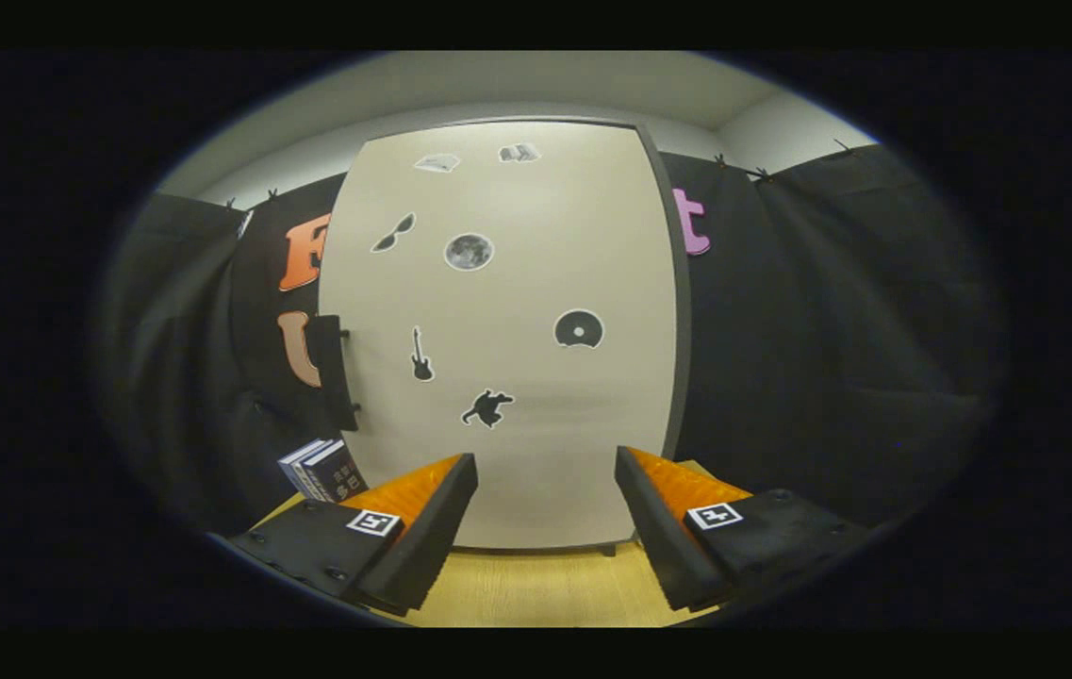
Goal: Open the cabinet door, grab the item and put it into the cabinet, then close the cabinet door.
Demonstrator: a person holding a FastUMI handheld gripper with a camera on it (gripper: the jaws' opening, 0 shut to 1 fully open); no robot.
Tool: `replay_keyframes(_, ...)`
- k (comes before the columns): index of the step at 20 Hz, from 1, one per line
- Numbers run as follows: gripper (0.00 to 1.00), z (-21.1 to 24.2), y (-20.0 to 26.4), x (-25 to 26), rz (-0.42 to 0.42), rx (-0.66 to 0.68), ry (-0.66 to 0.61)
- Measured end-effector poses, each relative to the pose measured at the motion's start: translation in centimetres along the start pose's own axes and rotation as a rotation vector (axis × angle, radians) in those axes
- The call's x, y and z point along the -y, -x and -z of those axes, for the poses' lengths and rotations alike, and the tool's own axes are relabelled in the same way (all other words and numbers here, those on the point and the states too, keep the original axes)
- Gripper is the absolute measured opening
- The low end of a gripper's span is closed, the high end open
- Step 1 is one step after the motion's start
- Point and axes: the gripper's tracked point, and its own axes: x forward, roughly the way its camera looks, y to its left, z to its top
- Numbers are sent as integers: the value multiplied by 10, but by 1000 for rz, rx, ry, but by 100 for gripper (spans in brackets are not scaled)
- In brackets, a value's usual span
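The cabinet (pixel 507 330) stands on the desk (pixel 536 589) straight ahead of the claw (pixel 545 486). Its pale door (pixel 536 415) is closed, flush with the dark frame on its right side, and carries small stickers: a moon, a disc, a guitar, sunglasses, a dark figure. A dark handle (pixel 333 372) stands off the door's left edge, so the hinges are likely on the right.

Left of the cabinet, beyond the left finger, a few books (pixel 323 469) stand on the desk just under the handle. They are probably the item to be stored, though nothing else confirms it.

The claw is open, fingers wide apart with nothing between them, aimed at the lower middle of the door and short of touching it.

A closed door and an empty claw fit two stages: door to be opened before the item goes in, or door closed again after. The books outside the cabinet favour the former, in my judgement. If so, the next move calls for swinging left and up to the handle, closing on it, then pulling in an arc about the right edge.
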Motion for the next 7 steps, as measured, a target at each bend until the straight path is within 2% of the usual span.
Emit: replay_keyframes(7,95,1,15,41,60,7,-38)
